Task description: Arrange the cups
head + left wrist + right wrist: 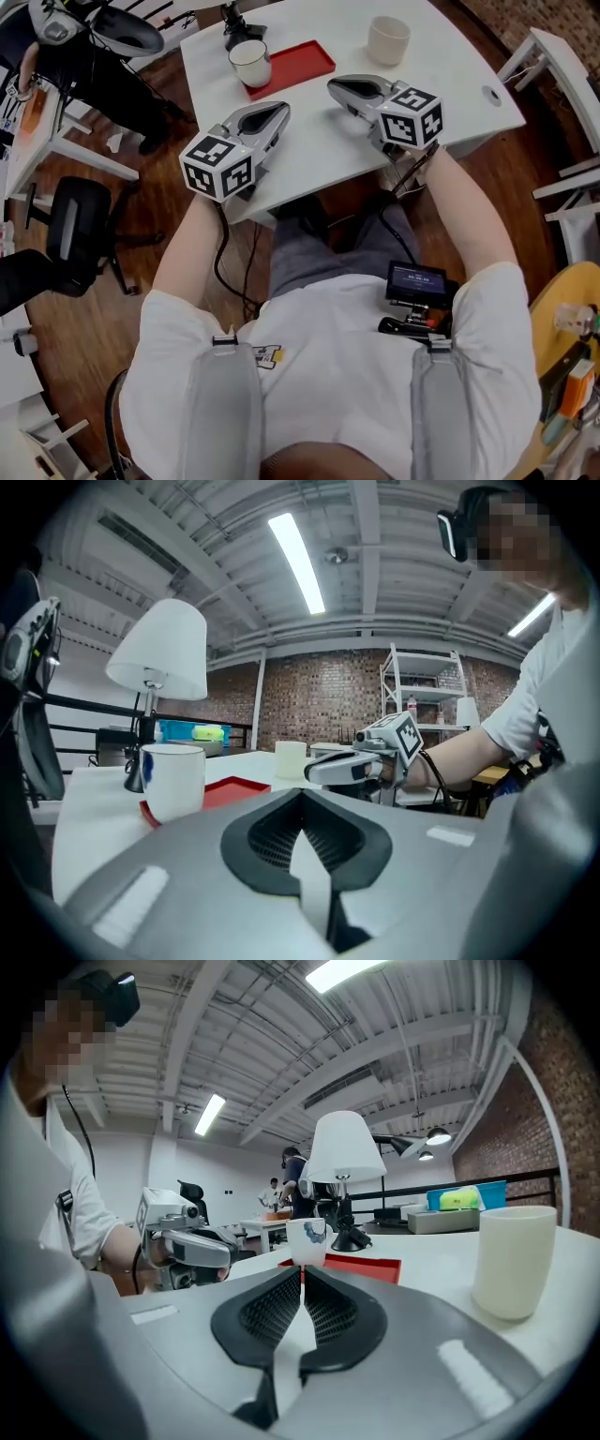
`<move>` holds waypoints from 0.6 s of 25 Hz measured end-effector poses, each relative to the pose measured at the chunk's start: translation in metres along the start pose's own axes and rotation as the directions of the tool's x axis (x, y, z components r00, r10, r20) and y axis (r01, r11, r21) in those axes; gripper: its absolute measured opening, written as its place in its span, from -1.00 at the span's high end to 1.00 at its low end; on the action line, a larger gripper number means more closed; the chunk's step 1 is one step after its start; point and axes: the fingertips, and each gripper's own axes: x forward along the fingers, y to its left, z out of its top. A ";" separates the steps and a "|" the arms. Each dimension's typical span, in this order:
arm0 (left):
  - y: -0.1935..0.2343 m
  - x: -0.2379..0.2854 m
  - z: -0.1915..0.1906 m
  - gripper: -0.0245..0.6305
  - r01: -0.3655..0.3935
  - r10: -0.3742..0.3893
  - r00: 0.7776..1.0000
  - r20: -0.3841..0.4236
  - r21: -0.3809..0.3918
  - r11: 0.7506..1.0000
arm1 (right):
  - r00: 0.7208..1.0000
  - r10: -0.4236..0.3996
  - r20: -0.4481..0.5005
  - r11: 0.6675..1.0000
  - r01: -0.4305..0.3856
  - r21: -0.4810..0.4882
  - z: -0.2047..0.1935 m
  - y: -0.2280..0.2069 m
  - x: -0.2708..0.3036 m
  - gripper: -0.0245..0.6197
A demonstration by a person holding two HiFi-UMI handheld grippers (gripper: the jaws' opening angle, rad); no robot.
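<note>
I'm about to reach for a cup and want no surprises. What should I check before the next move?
1. The left gripper is empty: ok, jaws together with nothing between them.
2. The right gripper is empty: ok, jaws together too.
3. Jaws open for a grasp: not ok, both are shut.
4. The white cup stands upright at one end of the red tray: ok.
5. The cream cup stands upright on the white table, off the tray: ok.
6. Gap between the white cup and the lamp base behind it: cannot tell.
</note>
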 end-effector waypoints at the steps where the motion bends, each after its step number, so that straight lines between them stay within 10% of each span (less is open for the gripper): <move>1: 0.001 0.000 -0.001 0.93 -0.010 0.010 1.000 -0.001 -0.003 1.000 | 1.000 0.001 0.002 1.000 -0.001 0.000 0.000 0.000 0.000 0.89; 15: 0.012 0.001 -0.008 0.93 -0.044 0.042 0.997 -0.065 -0.025 0.999 | 0.999 -0.028 0.024 1.000 0.028 0.002 0.003 -0.001 0.000 0.90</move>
